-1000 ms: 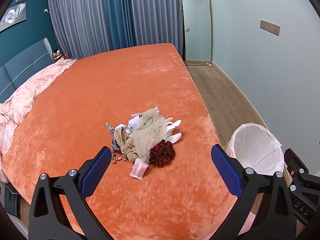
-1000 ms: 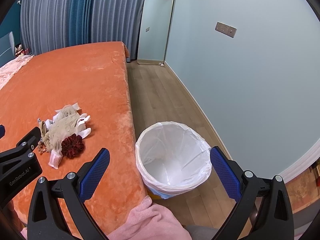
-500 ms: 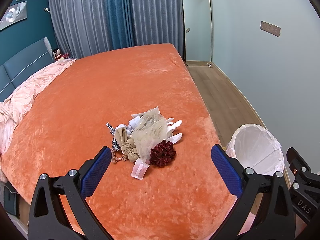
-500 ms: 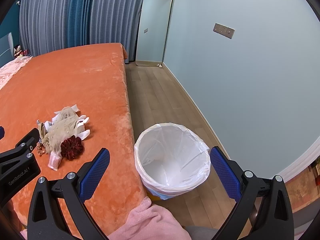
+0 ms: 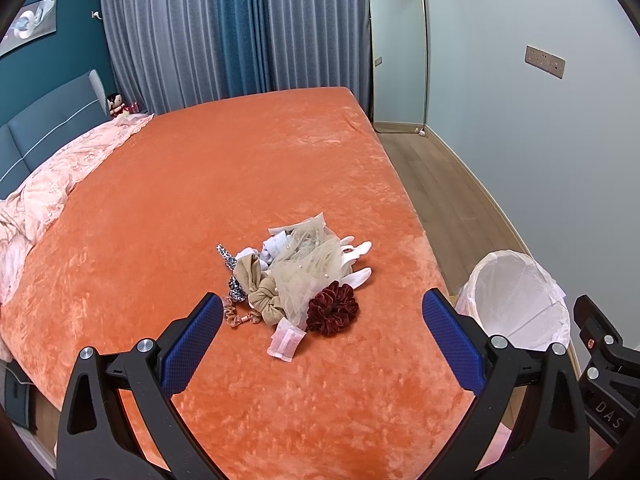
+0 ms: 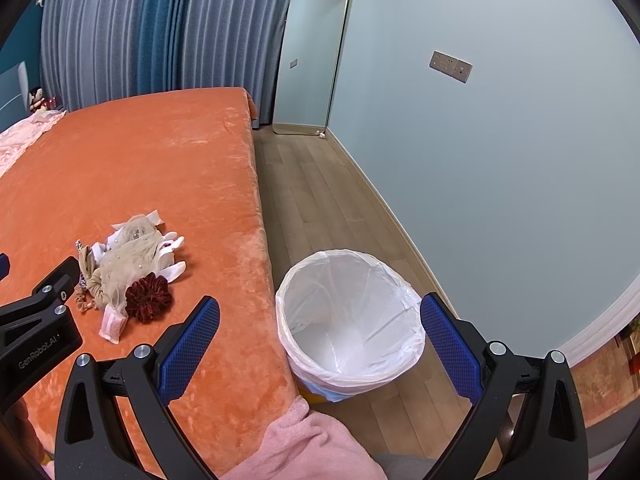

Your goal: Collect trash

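Observation:
A small heap of trash (image 5: 298,274) lies on the orange bed (image 5: 200,200) near its right edge: beige tulle, a dark red scrunchie (image 5: 332,309), a beige scrunchie (image 5: 264,300), white scraps and a pale pink packet (image 5: 286,343). My left gripper (image 5: 322,338) hovers open just in front of the heap, nothing between its blue pads. The right wrist view shows the same heap (image 6: 128,276) at the left and a white-lined bin (image 6: 350,320) on the floor beside the bed. My right gripper (image 6: 320,340) is open above the bin's near rim, holding nothing.
The bin (image 5: 516,300) stands on wooden floor (image 6: 320,200) between the bed and a pale wall. A mirror (image 6: 310,56) leans in the far corner by grey and blue curtains. Pink bedding (image 5: 52,184) covers the bed's left side. A pink fluffy sleeve (image 6: 304,448) shows below.
Almost nothing has moved. The right gripper has drifted slightly, so the bin sits a little further left in its view. Both grippers stay open.

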